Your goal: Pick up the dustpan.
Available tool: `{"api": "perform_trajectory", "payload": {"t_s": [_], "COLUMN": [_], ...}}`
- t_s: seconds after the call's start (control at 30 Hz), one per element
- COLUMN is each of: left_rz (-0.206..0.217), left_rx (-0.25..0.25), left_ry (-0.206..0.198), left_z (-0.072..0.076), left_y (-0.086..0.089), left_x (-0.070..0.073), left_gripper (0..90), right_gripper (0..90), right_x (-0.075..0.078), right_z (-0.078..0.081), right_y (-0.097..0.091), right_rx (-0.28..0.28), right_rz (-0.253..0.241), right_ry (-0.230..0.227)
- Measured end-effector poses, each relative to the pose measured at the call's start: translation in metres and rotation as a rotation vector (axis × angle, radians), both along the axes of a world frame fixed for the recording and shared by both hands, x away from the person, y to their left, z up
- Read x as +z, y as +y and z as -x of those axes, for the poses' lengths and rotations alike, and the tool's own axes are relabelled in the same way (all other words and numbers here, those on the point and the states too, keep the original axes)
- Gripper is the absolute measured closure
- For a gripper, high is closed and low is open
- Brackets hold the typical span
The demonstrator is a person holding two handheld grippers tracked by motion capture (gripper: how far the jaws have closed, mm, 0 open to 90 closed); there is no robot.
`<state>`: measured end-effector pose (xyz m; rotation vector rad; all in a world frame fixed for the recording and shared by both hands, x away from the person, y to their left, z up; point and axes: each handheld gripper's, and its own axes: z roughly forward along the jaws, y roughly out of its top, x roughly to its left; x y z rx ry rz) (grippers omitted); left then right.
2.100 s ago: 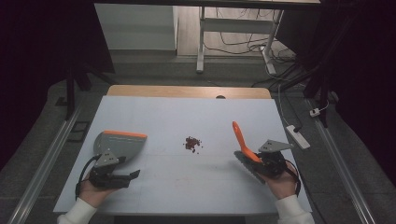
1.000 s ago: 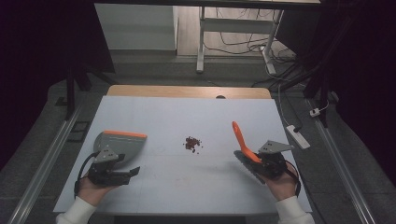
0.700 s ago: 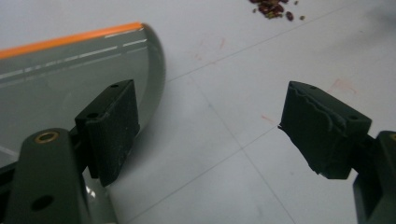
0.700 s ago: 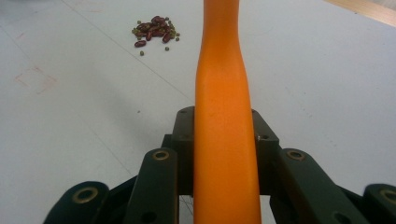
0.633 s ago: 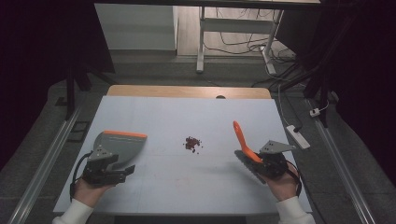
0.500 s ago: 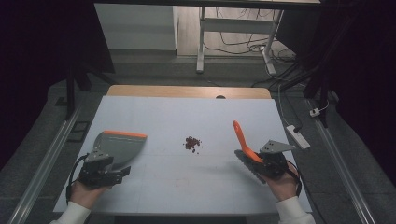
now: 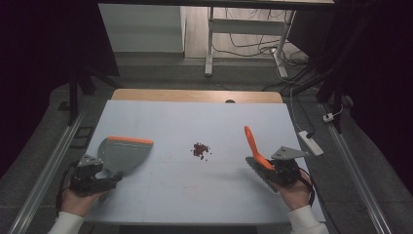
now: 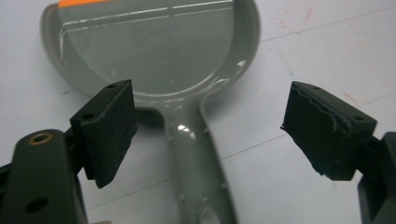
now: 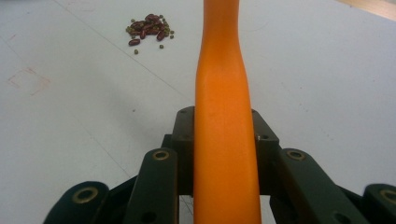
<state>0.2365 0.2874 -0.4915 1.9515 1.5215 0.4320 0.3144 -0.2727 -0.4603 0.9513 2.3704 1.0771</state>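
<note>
High view, table: white table (image 7: 195, 200) with a small pile of red and green beans (image 7: 199, 150) near its middle
High view, left side: left gripper (image 7: 104, 181) sits at the near left edge, just behind the grey dustpan (image 7: 124, 153), whose orange lip faces away from the person
High view, right side: right gripper (image 7: 265, 168) clamps an orange brush handle (image 7: 254, 146) that slants up and away, well apart from the beans
Left gripper view: jaws have just been opening and stand wide apart; the dustpan handle (image 8: 198, 163) lies flat on the table between them, touched by neither pad
Right gripper view: jaws closed tight on the orange handle (image 9: 226, 130); the beans (image 9: 149, 29) lie ahead to the upper left
</note>
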Motion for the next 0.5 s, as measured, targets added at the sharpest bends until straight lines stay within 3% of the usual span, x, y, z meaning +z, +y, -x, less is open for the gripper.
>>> {"api": "perform_trajectory", "payload": {"t_s": [0.17,0.5], "left_rz": [-0.008,-0.003], "left_rx": [0.013,0.046], "left_ry": [0.052,0.09], "left_z": [-0.001,0.0], "left_y": [0.008,0.012], "left_x": [-0.007,-0.016], "left_gripper": [16.6,15.4], "right_gripper": [70.3,70.3], "right_x": [-0.002,-0.003], "right_z": [0.0,0.0], "right_y": [0.0,0.003], "right_rx": [-0.003,-0.001], "right_rz": [0.003,0.011], "right_ry": [0.005,0.009]}}
